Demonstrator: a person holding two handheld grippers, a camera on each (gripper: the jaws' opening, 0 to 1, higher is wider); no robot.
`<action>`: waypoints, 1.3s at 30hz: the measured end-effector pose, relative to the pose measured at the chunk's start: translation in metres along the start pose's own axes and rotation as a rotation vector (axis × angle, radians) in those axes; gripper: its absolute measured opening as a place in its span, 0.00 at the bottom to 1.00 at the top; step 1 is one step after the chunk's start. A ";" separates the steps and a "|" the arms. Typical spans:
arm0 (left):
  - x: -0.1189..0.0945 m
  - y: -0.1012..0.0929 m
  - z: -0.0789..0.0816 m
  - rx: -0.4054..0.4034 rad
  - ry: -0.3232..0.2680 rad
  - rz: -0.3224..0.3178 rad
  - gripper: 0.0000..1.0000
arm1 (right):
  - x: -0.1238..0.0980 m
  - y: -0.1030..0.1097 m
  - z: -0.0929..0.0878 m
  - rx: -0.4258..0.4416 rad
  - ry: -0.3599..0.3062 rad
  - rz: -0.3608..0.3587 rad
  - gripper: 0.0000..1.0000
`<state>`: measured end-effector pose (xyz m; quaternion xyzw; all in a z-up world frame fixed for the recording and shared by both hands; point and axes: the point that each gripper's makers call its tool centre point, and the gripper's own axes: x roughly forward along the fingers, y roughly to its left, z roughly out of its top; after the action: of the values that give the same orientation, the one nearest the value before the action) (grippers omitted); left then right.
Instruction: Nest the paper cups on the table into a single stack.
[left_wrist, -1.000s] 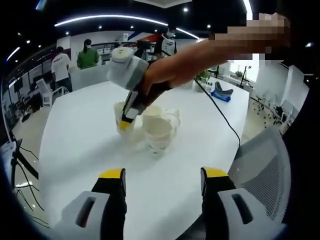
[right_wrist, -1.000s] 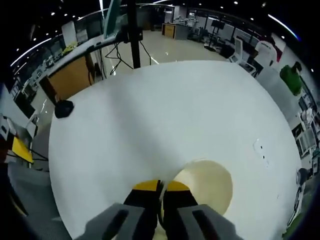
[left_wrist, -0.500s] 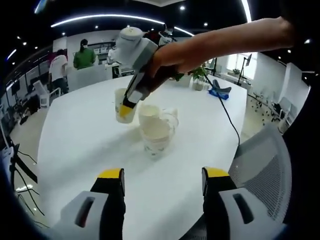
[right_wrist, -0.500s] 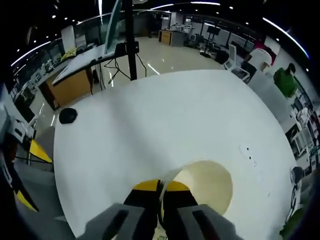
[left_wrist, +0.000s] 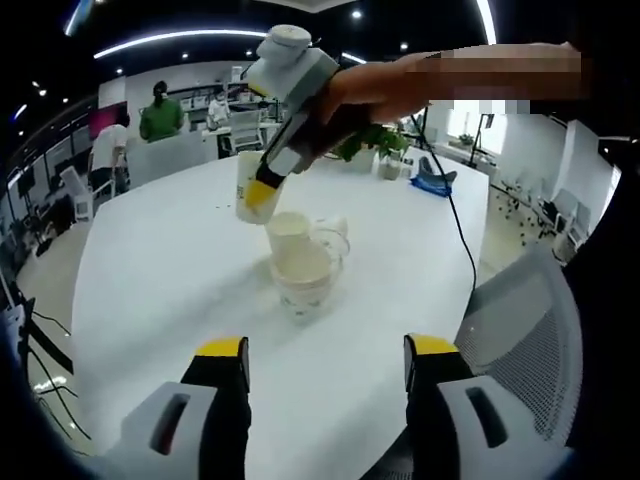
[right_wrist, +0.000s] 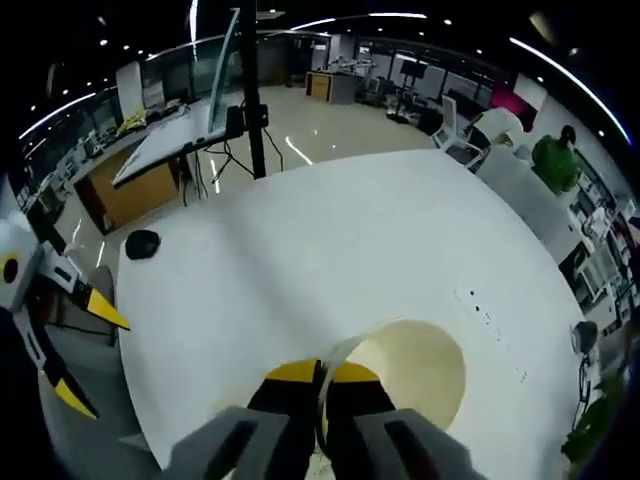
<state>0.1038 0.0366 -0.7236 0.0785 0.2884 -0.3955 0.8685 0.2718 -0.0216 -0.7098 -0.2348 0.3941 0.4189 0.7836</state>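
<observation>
Lift | right gripper (left_wrist: 257, 192) jaws clamped on cream paper cup's (left_wrist: 247, 188) rim, above white nested stack (left_wrist: 300, 262) for dropping in | left gripper (left_wrist: 325, 352) jaws apart, idle

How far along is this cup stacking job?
Partly done: some paper cups already sit together on the white table. In hand: the right gripper pinches the rim of one lifted cup above them. Left: lowering it in. The left gripper is open, idle.
</observation>
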 end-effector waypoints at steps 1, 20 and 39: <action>0.000 -0.001 0.000 -0.001 0.002 0.000 0.61 | -0.007 0.003 0.000 0.024 -0.007 0.012 0.00; -0.003 -0.005 -0.001 -0.003 0.005 0.007 0.61 | -0.030 0.003 -0.005 -0.008 0.003 0.021 0.00; -0.007 -0.007 -0.004 0.000 0.010 0.011 0.61 | -0.045 0.034 -0.021 -0.041 0.025 0.061 0.00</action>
<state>0.0932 0.0379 -0.7225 0.0821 0.2921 -0.3901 0.8693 0.2190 -0.0388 -0.6869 -0.2439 0.4023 0.4477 0.7604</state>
